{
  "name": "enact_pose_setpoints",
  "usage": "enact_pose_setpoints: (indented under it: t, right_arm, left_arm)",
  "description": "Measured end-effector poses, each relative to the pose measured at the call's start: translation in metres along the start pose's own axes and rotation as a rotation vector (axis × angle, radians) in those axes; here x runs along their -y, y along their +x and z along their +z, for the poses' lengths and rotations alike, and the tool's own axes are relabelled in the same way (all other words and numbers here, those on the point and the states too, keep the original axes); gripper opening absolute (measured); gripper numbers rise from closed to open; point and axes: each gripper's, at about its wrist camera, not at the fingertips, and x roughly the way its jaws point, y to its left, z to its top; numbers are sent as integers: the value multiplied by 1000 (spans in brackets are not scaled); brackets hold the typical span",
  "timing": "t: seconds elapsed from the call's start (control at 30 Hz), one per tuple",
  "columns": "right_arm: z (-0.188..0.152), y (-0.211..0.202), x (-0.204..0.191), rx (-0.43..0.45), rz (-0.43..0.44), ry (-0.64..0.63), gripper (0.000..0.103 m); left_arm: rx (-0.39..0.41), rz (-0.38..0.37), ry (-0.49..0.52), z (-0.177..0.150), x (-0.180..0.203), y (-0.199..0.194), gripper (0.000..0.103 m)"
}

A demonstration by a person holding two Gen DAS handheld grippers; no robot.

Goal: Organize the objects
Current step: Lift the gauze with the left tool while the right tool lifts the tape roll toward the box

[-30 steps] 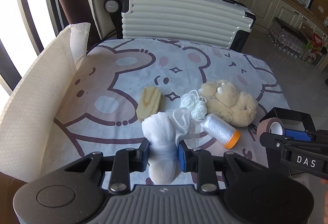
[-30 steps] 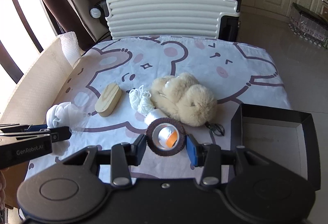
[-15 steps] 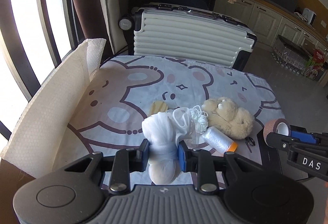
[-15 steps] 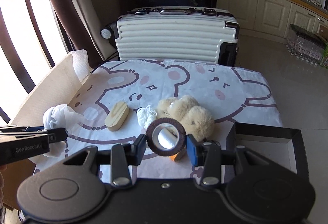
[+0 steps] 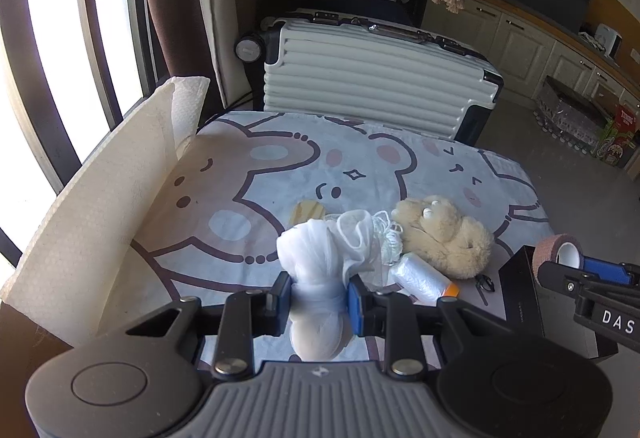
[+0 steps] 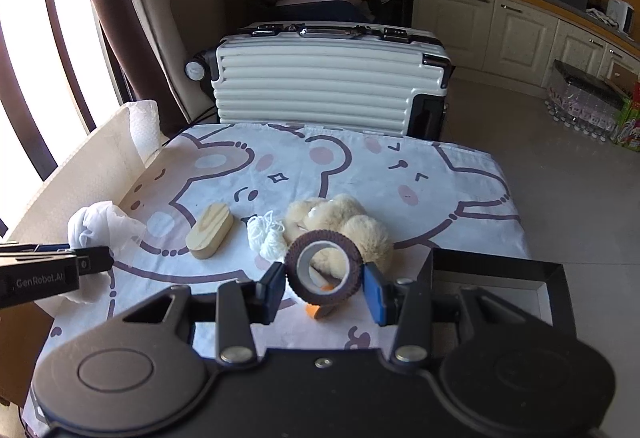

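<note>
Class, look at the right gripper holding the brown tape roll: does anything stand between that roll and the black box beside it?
Nothing visible does. The right gripper holds the tape roll above the cloth; the black box sits open just to its right.

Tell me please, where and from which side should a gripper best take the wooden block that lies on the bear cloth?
Grip the wooden block across its two long flat sides near the middle, coming from above. It lies flat, long and narrow with rounded ends, so the ends would probably slip. Cloth around it is bare; the white yarn lies apart, to its right. Both grippers are full now.
</note>
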Motion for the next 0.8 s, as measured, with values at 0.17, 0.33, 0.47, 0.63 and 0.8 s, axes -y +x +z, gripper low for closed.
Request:
enact_pose_setpoints:
  t: [0.17, 0.33, 0.47, 0.63, 0.8]
  right_arm:
    - [-1, -2, 13, 7, -14, 14, 43]
    - [-4, -2, 29, 6, -39, 44, 43]
    - [-6, -2, 42, 1, -61, 63, 43]
    - [-8, -4, 57, -3, -86, 77, 43]
    - [-11, -5, 74, -8, -113, 95, 43]
  left_arm:
    - [-3, -14, 21, 1, 15, 5, 30]
    - [-7, -29, 37, 1, 29, 9, 30]
    - [-11, -43, 55, 1, 41, 13, 30]
    - [-15, -61, 68, 2, 55, 17, 30]
    - [-22, -90, 79, 2, 73, 22, 30]
